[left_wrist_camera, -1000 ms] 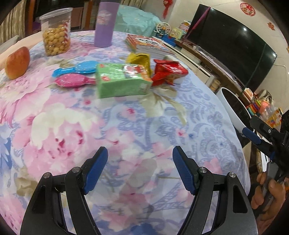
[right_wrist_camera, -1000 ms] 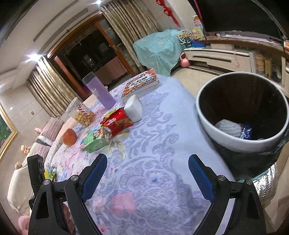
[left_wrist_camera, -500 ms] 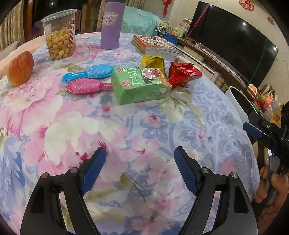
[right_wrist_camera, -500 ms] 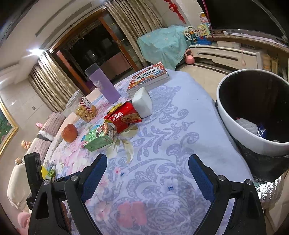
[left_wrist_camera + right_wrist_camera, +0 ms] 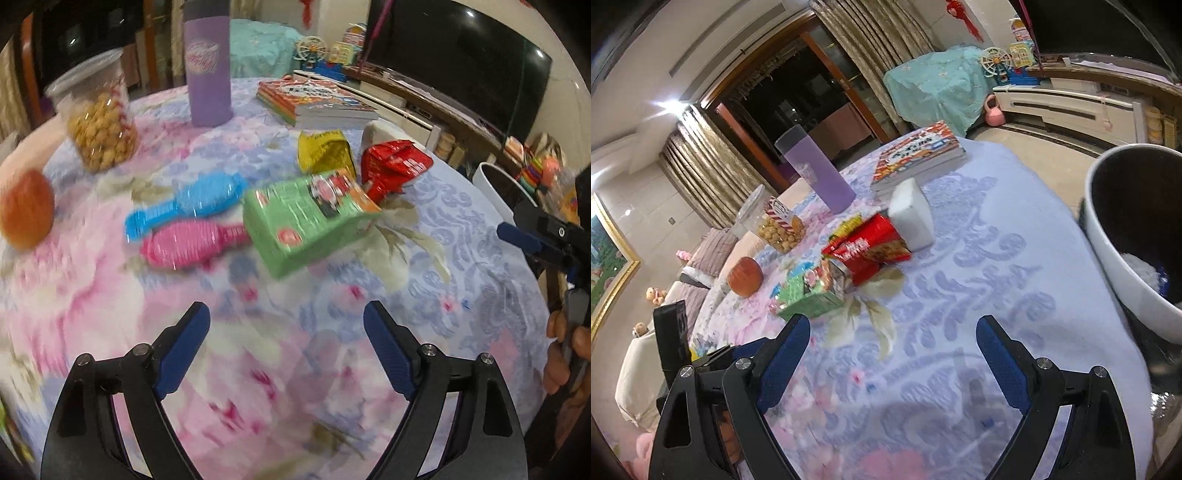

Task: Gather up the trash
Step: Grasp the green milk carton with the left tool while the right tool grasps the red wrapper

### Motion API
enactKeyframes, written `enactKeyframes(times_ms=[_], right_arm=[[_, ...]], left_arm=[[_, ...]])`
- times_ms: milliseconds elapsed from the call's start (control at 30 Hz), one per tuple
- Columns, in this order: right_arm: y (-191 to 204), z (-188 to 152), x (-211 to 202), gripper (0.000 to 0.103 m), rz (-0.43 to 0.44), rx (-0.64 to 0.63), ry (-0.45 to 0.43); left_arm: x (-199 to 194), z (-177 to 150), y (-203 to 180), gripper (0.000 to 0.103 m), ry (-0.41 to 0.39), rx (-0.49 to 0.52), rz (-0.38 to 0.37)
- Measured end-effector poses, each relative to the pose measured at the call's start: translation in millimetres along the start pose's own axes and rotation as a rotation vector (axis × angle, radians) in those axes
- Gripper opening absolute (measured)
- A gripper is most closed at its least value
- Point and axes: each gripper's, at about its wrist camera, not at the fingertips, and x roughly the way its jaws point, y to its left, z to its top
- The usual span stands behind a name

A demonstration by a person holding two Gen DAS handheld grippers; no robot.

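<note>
A green drink carton [image 5: 310, 221] lies on its side on the flowered tablecloth [image 5: 258, 369]. Behind it lie a red snack bag [image 5: 395, 166] and a yellow wrapper [image 5: 325, 151]. My left gripper [image 5: 286, 325] hovers short of the carton, its jaws opening with nothing between them. My right gripper [image 5: 892, 336] is open and empty over the cloth; the carton [image 5: 809, 295] and red bag [image 5: 871, 247] lie ahead of it. The white trash bin [image 5: 1123, 236] stands at the table's right edge with some trash inside.
On the table are a blue brush [image 5: 192, 206], a pink brush [image 5: 192, 243], an apple [image 5: 26, 214], a snack jar [image 5: 99, 122], a purple bottle [image 5: 208, 70], a stack of books [image 5: 317, 99] and a white tissue pack [image 5: 910, 214]. A hand [image 5: 565, 354] holds the right gripper.
Both grippers have moved forward over the table toward the carton and wrappers, which look larger. The left jaws stand slightly wider. The bin has slid to the right edge of the right view.
</note>
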Motion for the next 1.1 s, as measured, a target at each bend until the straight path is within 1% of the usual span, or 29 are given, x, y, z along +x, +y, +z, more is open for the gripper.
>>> enactKeyframes(times_ms=[100,267,433,533,600,633,667,700,733,767,800,833,867,933,1000,1100], right_arm=[[3,6,12,0.093,0.005,0.001,0.002],[4,14,32,0.092,0.032,0.038,0.013],[4,26,52,0.092,0.079,0.096,0.013],[1,34,64,0.090,0.100,0.139,0.008],[-2,37,71,0.086,0.112,0.161,0.006],[-3,39,74,0.080,0.113,0.170,0.007],[-6,41,79,0.069,0.114,0.180,0.013],[-8,41,83,0.062,0.118,0.192,0.024],[-9,42,86,0.047,0.121,0.200,0.034],[-10,41,89,0.034,0.124,0.206,0.045],[-11,40,89,0.029,0.132,0.204,0.050],[-11,39,89,0.023,0.135,0.197,0.051],[-10,38,87,0.019,0.136,0.184,0.052],[-8,34,80,0.015,0.139,0.164,0.055],[-10,29,71,0.013,0.146,0.157,0.058],[-12,25,59,0.010,0.150,0.150,0.053]], left_arm=[[6,12,5,0.089,-0.005,0.050,0.011],[14,29,10,0.089,-0.016,0.130,-0.007],[25,40,7,0.089,-0.016,0.176,-0.065],[32,41,4,0.089,-0.015,0.191,-0.054],[33,40,3,0.089,-0.025,0.193,-0.053],[32,40,2,0.089,-0.034,0.193,-0.061],[31,39,1,0.089,-0.040,0.194,-0.076],[29,38,-1,0.087,-0.044,0.199,-0.084],[29,37,-3,0.082,-0.044,0.207,-0.092],[30,37,-5,0.065,-0.037,0.212,-0.097],[30,35,-7,0.061,-0.028,0.216,-0.102],[29,33,-10,0.061,-0.030,0.220,-0.098],[29,33,-12,0.059,-0.033,0.223,-0.096],[27,30,-16,0.058,-0.030,0.214,-0.096],[23,27,-19,0.058,-0.031,0.194,-0.087],[18,17,-24,0.058,-0.020,0.138,-0.072]])
